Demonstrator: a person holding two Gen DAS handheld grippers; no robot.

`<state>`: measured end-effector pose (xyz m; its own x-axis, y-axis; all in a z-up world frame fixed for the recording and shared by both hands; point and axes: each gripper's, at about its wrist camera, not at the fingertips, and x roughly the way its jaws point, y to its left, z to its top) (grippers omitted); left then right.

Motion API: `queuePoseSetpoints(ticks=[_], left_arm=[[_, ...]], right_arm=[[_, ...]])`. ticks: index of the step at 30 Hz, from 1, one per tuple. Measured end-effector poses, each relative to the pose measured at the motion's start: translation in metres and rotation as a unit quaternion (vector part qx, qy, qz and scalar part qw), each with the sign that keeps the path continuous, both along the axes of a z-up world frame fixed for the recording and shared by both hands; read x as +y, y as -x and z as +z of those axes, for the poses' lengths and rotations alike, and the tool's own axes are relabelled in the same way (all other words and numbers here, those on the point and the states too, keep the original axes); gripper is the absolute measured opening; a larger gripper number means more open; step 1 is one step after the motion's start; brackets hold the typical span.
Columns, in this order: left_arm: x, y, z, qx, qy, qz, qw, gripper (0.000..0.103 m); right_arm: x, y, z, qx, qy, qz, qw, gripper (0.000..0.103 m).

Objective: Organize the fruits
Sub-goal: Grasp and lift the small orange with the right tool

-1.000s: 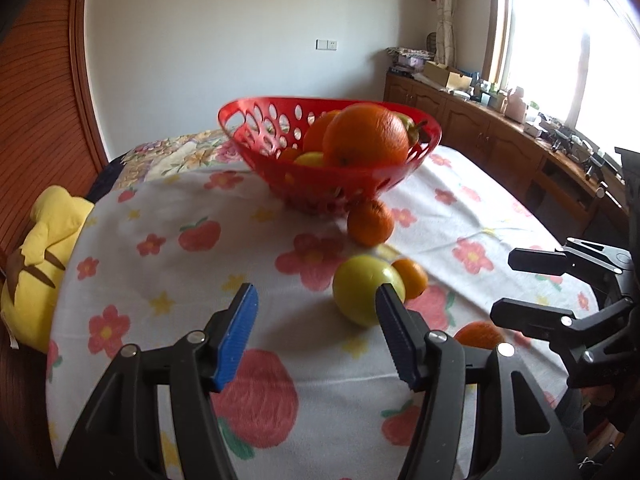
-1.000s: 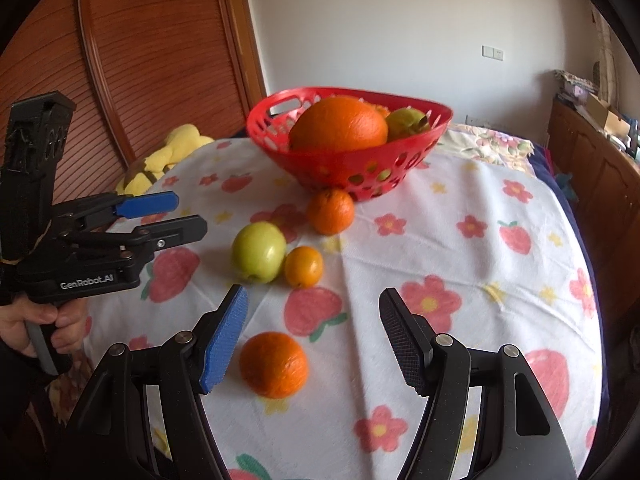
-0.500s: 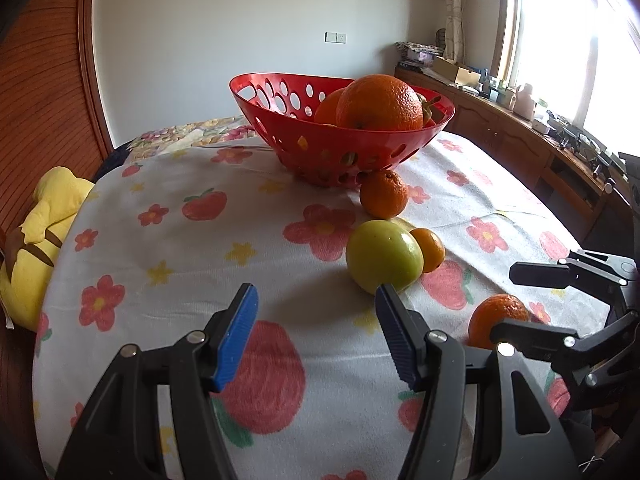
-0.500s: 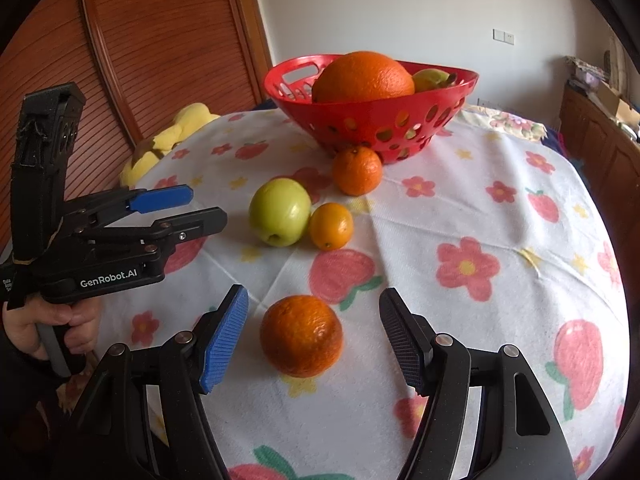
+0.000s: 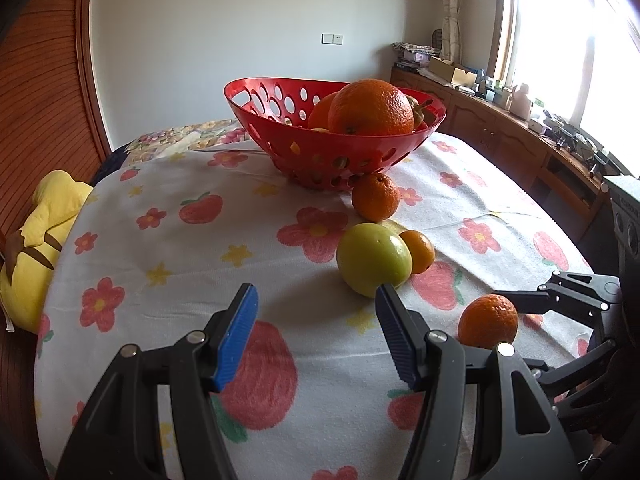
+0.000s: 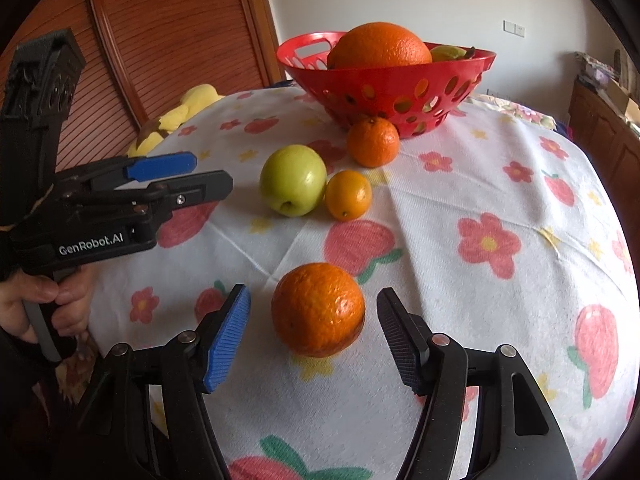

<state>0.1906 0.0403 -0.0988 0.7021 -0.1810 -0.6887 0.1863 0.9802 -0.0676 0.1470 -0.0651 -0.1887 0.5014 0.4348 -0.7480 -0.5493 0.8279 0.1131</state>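
Observation:
An orange (image 6: 318, 308) lies on the flowered tablecloth (image 6: 460, 184) between the jaws of my right gripper (image 6: 312, 295). The jaws are closing, and gaps still show on both sides of the fruit. My left gripper (image 5: 316, 292) hovers open and empty, with a green apple (image 5: 372, 258) just past its right fingertip. A small orange (image 5: 420, 250) touches the apple. A mandarin (image 5: 375, 197) rests against the red perforated basket (image 5: 280, 136), which holds a large orange (image 5: 372, 108) and other fruit. A person's hand (image 6: 36, 300) holds the left gripper (image 6: 188, 172).
A yellow plush toy (image 5: 44, 232) lies off the table's left edge by a wooden door (image 6: 160, 40). A cluttered wooden sideboard (image 5: 520, 140) runs under the window on the right. The round table drops away on all near sides.
My right gripper has come down and forward, so the orange now sits between its jaws, which have narrowed slightly. The left gripper has barely shifted and stays open.

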Motion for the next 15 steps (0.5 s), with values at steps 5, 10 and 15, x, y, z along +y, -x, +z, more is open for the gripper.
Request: queuePoseSetpoints(ticks=[5,10,15], left_arm=[[-0.002,-0.002,0.0,0.0,0.001,-0.002,1.0,0.061],[-0.005,-0.007,0.002,0.003,0.004,-0.003,1.0,0.061],[-0.012,-0.015,0.003,0.006,0.007,-0.008,0.9999,0.062]], right_arm=[[0.001,0.0,-0.004,0.003,0.004,0.002,1.0,0.058],[0.0,0.0,-0.005,0.003,0.007,0.003,1.0,0.045],[-0.005,-0.001,-0.002,0.003,-0.002,-0.001,1.0,0.045]])
